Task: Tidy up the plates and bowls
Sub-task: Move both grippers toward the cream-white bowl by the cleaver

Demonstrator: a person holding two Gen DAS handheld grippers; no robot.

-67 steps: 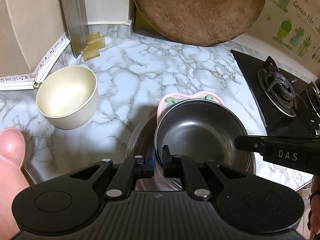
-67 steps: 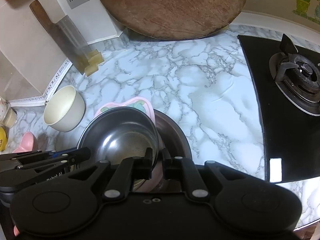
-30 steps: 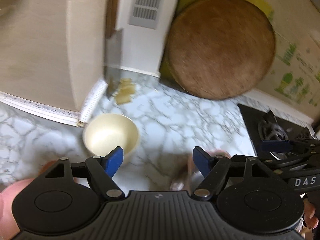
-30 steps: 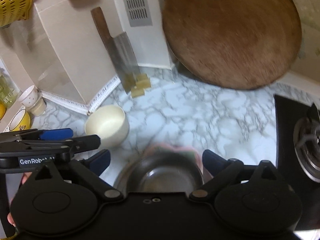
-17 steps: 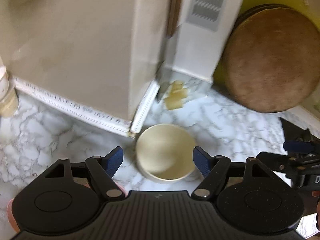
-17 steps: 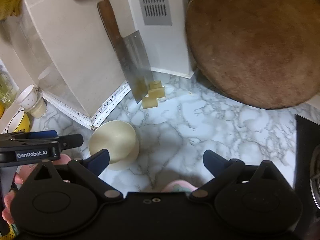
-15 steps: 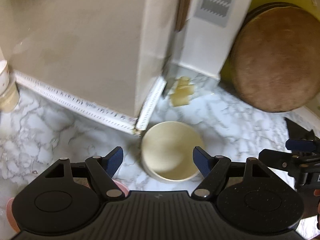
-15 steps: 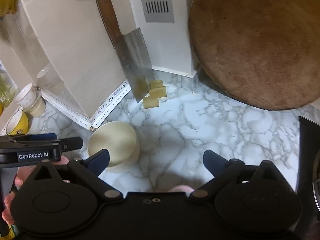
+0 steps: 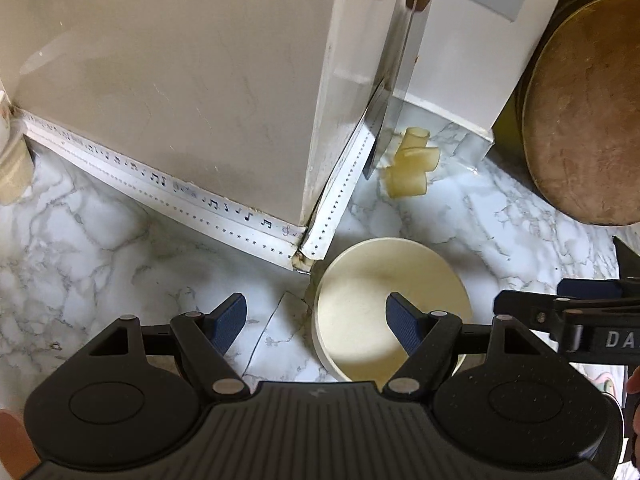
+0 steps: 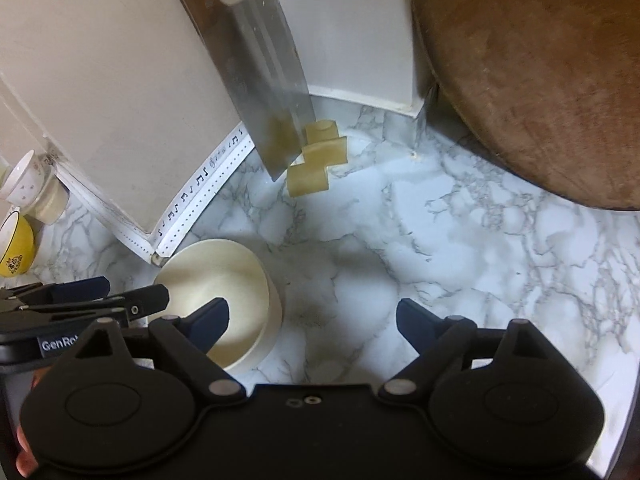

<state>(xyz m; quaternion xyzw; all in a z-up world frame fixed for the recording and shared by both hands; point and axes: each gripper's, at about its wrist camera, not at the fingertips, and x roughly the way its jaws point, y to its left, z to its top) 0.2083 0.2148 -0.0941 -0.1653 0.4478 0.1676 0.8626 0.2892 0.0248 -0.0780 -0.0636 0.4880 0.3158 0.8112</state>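
Two grippers over marble counter [image 10: 460, 240] | left gripper [image 9: 318, 314]: jaws spread wide, empty, right finger above cream bowl [image 9: 376, 300] rim | right gripper [image 10: 314, 318]: jaws spread wide, empty, left finger over same bowl | bowl: plain cream, upright, empty, on counter just beside taped wall corner [image 9: 308, 240], near cleaver [image 10: 268, 92].

A white marble-veined desk [image 10: 460, 248] carries a cleaver [image 10: 264, 76] that leans blade-down against the far wall, with pale yellow blocks [image 10: 316, 160] just beside its tip. To the right a large round wooden board [image 10: 540, 64] stands tilted against the wall. At the far left sit a yellow cup [image 10: 14, 248] and a white patterned cup [image 10: 24, 178], while music-note trim [image 9: 192, 196] edges the base of the beige wall corner.
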